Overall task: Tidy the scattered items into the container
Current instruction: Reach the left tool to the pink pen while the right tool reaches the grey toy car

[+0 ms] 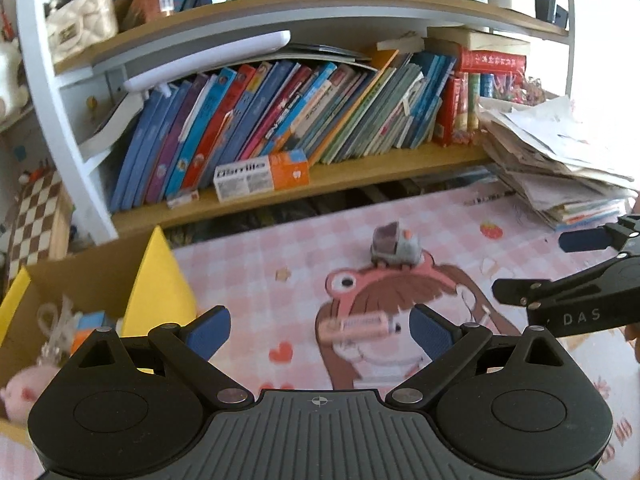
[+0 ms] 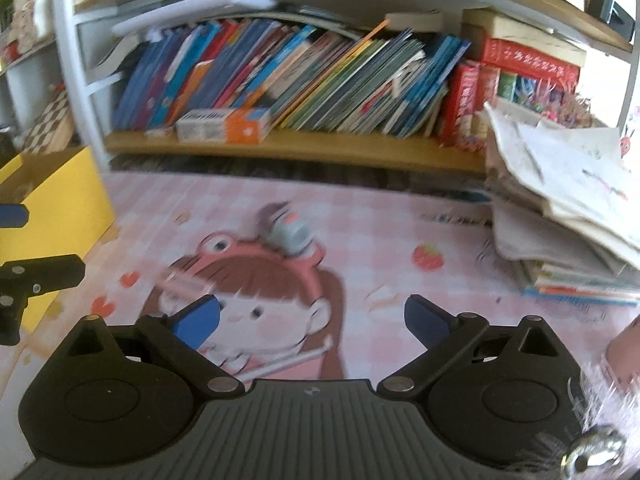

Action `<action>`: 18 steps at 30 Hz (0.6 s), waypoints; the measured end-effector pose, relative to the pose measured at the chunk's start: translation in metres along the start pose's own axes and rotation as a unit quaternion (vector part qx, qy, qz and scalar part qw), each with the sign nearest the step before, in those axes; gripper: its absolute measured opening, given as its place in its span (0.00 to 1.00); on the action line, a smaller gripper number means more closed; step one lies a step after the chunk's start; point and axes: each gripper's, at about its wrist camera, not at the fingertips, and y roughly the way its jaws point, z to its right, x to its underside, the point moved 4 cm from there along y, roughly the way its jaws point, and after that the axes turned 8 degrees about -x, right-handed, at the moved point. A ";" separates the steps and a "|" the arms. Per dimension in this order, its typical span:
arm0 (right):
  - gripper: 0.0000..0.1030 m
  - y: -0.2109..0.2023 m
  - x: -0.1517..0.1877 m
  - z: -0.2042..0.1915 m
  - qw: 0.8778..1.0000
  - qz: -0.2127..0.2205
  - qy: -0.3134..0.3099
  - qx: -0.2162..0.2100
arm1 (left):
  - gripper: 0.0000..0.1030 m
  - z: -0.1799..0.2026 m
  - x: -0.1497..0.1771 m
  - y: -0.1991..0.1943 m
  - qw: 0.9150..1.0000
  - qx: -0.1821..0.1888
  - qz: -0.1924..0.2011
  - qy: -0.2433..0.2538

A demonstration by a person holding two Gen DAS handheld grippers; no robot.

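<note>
left tool point(image 1: 320, 330) jaws apart, empty | right tool point(image 2: 312, 322) jaws apart, empty | pink tube point(image 1: 358, 326) lower centre on worktop mat, toy car point(image 1: 394, 248) beyond it | yellow box point(image 1: 160, 280) at left | risk: round tube rolls from closing pads, blurred view suggests hasty aim

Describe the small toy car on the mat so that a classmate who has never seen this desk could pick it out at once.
Start at the pink checked mat in front of the bookshelf and find the printed cartoon girl wearing a frog hat. The toy car sits at the top edge of that hat. It is the only grey, wheeled thing there; the nearby pink tube lies flat and long.
</note>
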 end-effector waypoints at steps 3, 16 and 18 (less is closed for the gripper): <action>0.92 0.010 -0.009 0.016 1.000 0.004 0.000 0.009 | 0.95 0.009 -0.010 0.013 1.000 0.006 0.006 0.005; 0.73 0.065 -0.016 0.056 1.000 -0.021 0.006 -0.004 | 0.93 0.045 -0.018 0.080 0.999 0.031 0.002 0.032; 0.72 0.074 -0.015 0.054 0.999 -0.026 0.001 -0.018 | 0.93 0.045 -0.013 0.083 0.999 0.034 -0.003 0.030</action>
